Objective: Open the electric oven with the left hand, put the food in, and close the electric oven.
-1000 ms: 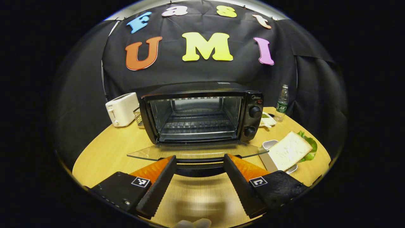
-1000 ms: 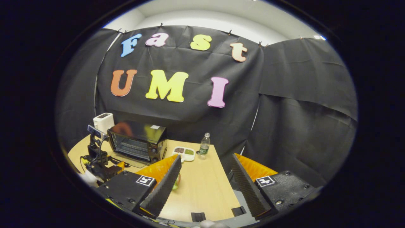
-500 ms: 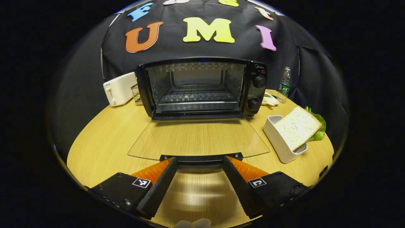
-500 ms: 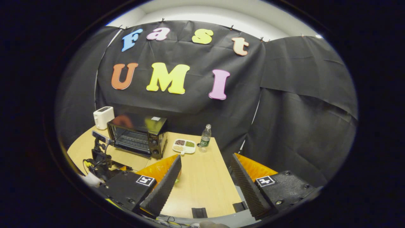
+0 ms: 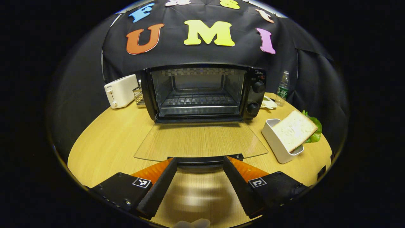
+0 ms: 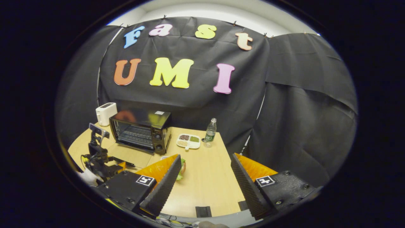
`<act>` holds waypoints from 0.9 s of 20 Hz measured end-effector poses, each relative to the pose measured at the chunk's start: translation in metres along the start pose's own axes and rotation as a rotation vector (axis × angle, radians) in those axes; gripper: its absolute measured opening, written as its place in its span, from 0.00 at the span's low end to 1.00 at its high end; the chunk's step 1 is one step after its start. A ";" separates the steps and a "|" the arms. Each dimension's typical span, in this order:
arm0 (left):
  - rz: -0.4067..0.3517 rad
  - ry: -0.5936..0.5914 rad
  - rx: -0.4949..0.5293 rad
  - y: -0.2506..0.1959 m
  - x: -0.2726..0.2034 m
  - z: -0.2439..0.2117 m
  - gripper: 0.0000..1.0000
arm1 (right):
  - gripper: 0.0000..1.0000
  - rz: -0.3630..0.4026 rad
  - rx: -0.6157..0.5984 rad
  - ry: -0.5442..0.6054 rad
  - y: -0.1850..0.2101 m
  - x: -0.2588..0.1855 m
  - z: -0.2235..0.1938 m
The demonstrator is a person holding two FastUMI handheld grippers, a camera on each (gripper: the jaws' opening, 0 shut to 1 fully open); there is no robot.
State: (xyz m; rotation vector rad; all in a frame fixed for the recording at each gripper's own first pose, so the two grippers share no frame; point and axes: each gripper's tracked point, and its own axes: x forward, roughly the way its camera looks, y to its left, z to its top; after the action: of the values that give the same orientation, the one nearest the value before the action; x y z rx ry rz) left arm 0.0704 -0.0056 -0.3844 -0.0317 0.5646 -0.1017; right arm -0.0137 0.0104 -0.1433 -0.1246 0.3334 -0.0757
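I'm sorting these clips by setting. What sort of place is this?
Probably a staged recording booth set up as a kitchen corner: an open electric oven, a white toaster and a sandwich share a round wooden table against black cloth walls.

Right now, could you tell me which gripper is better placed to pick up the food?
Probably right: the right gripper hangs open with the sandwich beside its left finger. The left gripper is at the oven door's handle.

Oven (image 5: pixel 202 91) door (image 5: pixel 201 141) lying flat, tool (image 5: pixel 200 177) spread around its handle (image 5: pixel 200 160)
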 end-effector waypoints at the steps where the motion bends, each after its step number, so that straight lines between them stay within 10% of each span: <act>1: 0.004 -0.019 0.002 0.004 -0.009 0.010 0.96 | 0.96 0.014 0.004 0.010 0.000 0.007 -0.008; 18: 0.201 -0.331 -0.049 0.008 -0.161 0.190 0.96 | 0.85 0.573 0.295 0.432 0.086 0.181 -0.134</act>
State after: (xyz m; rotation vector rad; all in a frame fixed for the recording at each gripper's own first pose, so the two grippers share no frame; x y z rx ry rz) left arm 0.0376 0.0199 -0.1392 -0.0387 0.2374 0.1126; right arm 0.1168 0.0637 -0.3384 0.2869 0.7718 0.4204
